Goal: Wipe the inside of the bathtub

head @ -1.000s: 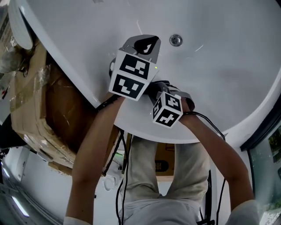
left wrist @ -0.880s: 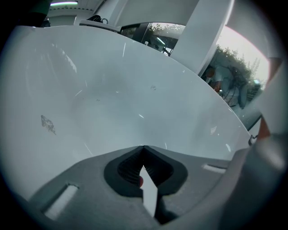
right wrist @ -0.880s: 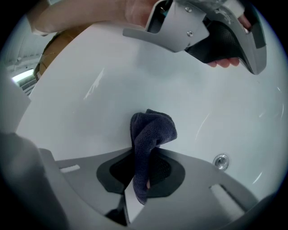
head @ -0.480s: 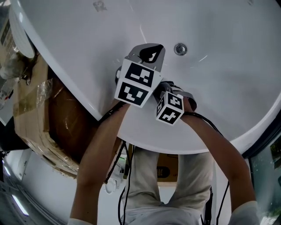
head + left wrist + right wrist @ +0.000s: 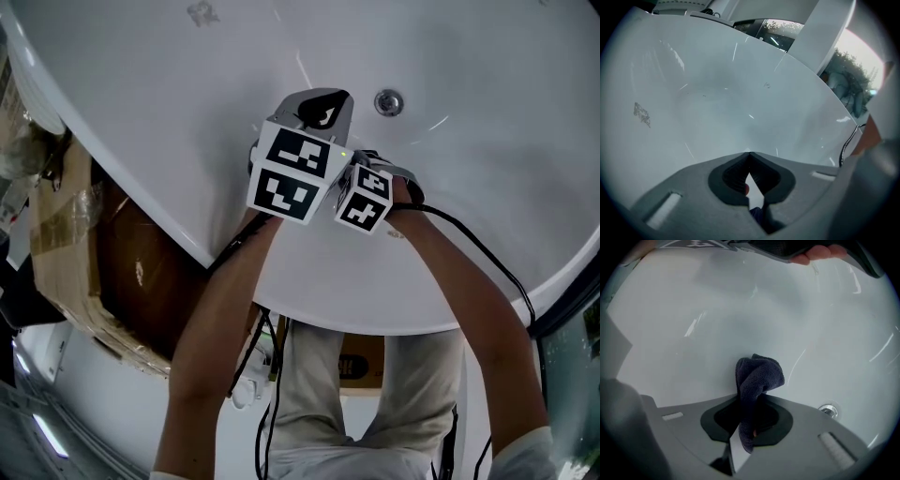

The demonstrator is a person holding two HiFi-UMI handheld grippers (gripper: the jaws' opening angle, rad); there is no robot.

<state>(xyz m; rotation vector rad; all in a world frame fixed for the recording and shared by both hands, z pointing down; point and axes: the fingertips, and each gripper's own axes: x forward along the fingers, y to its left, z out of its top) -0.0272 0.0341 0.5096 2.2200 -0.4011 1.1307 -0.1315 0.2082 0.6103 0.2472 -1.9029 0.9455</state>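
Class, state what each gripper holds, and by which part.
The right gripper clamps the dark cloth by its lower part, its bunched end sticking out. The left gripper, jaws together, holds nothing.

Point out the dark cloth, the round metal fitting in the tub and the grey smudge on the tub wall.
Dark grey-blue microfibre cloth [image 5: 758, 376]: right gripper view, bunched top fold.
Round chrome fitting [image 5: 388, 101]: head view, its centre.
Grey smudge on white tub wall [image 5: 641, 114]: left gripper view, its middle.

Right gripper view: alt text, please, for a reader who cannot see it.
The right gripper is shut on a dark folded cloth that sticks out toward the white bathtub interior. A metal drain shows at lower right.
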